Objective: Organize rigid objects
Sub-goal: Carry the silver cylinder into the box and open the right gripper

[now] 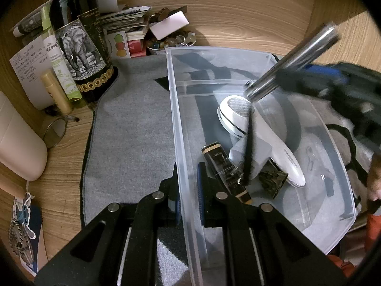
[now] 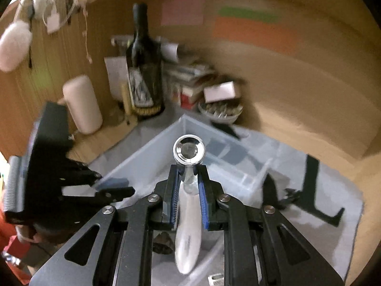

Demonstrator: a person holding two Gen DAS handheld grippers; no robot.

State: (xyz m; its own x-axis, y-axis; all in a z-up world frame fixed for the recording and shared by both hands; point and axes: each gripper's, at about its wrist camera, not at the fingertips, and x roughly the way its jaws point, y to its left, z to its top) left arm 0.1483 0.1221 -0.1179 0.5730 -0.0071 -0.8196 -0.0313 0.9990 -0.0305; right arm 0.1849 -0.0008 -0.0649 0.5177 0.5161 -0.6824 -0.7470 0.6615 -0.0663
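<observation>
Motion blur over right hand-held gripper (image 2: pixel 189 186), perhaps around chrome tube (image 1: pixel 290 63).

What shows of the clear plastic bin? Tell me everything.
The bin is a rectangular tub of cloudy clear plastic, open on top. It stands on a grey cloth. The left gripper is shut on its side wall, one finger inside, one outside. A white handheld device and small dark items lie inside.

Wood-grain desk (image 1: pixel 238 7), wooden back wall (image 2: pixel 297 90), coloured sticky notes (image 2: pixel 252 31), dim warm light
</observation>
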